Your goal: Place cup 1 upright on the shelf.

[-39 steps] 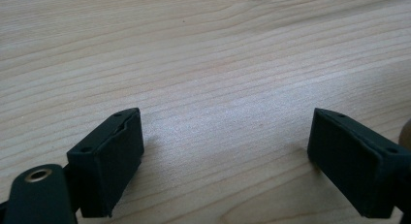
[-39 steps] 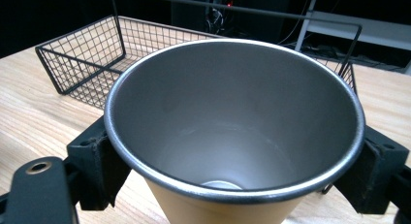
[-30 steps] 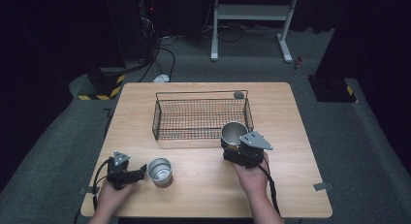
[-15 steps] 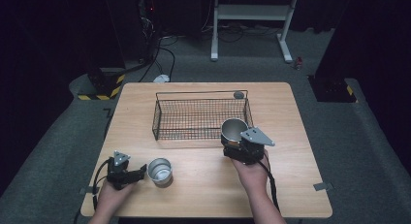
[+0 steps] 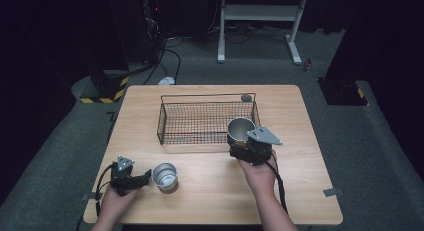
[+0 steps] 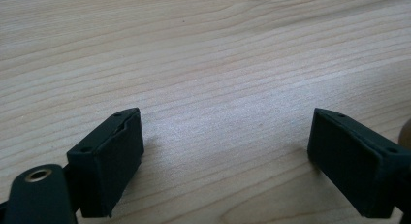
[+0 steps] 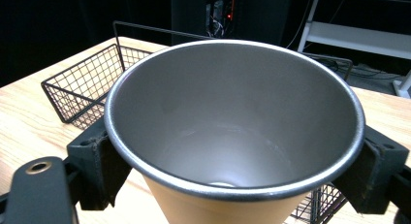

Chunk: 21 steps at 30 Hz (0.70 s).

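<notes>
Two black hand-held grippers working: right gripper (image 5: 241,141) pinching tan steel-lined cup (image 5: 240,130) at centre right of frame, against black wire basket (image 5: 207,122); left gripper (image 5: 145,176) resting spread at lower left, empty, beside small silver metal cup (image 5: 165,175).

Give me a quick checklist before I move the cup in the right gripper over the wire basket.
1. Grip: right gripper has a jaw on each side of the orange cup, which sits upright. Ok.
2. Cup contents: inside looks empty. Ok.
3. Basket: wire basket looks empty inside. Ok.
4. Clearance: whether the cup's base is above the basket rim. Cannot tell.
5. Left gripper: jaws open on bare table, beside the silver cup, not touching it. Ok.
6. Small grey object at the basket's far corner: whether it is in the way. Cannot tell.
</notes>
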{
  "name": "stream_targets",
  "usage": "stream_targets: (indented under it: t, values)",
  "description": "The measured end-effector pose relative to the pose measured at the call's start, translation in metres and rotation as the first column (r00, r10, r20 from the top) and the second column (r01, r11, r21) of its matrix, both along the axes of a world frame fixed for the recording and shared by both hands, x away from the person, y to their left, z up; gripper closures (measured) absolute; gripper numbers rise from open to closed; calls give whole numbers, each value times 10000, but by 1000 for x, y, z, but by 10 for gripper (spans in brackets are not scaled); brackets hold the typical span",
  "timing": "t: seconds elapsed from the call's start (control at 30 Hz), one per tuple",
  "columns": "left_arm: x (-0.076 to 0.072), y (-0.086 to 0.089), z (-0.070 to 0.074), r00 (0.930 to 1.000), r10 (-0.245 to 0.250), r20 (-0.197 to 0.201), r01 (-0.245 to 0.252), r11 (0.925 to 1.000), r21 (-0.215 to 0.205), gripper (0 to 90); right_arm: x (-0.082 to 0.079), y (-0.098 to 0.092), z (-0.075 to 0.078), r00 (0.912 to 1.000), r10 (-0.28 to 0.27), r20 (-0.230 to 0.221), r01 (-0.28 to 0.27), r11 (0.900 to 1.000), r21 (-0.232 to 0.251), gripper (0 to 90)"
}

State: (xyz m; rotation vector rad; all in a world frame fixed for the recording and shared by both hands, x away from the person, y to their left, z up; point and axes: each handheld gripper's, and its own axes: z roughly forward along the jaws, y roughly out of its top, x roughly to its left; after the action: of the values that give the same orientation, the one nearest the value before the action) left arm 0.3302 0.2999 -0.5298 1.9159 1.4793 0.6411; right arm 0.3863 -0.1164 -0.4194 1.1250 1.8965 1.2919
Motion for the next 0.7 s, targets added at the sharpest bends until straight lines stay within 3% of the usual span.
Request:
stream_targets:
  t: [0.7]
  values:
    - [0,0,0,10000,3,6,-3,10000,-2,132,13,6,16,9998,-81,203,82,10000,-21,133]
